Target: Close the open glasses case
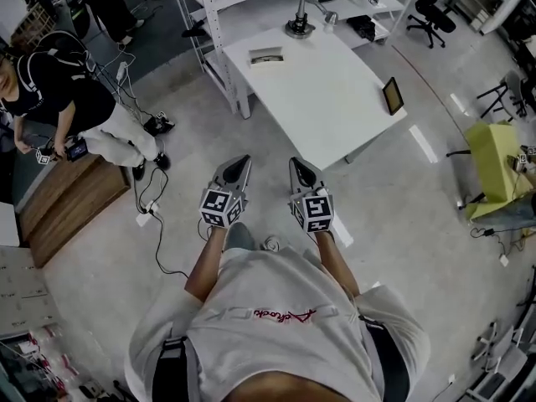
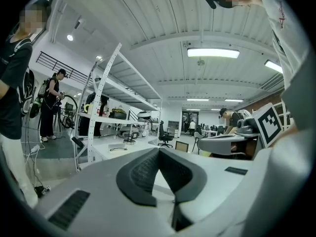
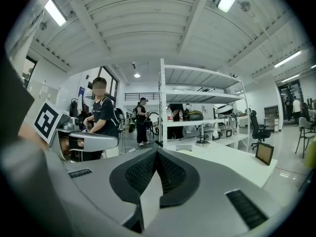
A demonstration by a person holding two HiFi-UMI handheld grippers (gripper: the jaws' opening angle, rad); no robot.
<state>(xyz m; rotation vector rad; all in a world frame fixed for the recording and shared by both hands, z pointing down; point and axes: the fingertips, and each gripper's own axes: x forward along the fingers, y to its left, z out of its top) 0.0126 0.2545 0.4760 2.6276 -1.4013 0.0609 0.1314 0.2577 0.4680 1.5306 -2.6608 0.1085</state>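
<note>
Left gripper (image 2: pixel 158 151): jaws pressed together, tips meeting, nothing between them. Right gripper (image 3: pixel 157 151): same, closed and empty. Both are held level, side by side over the floor, just short of the white table's (image 1: pixel 335 99) near corner and pointing at it. The glasses case (image 1: pixel 266 56) lies on the table's far left part, well apart from both grippers; it is too small to read its lid. A dark framed panel (image 1: pixel 392 95) stands at the table's right edge, a metal stand (image 1: pixel 299 25) at its far edge. A shelving rack (image 1: pixel 219 32) sits just behind the table. A person (image 1: pixel 59 86) stands well left of the table.
</note>
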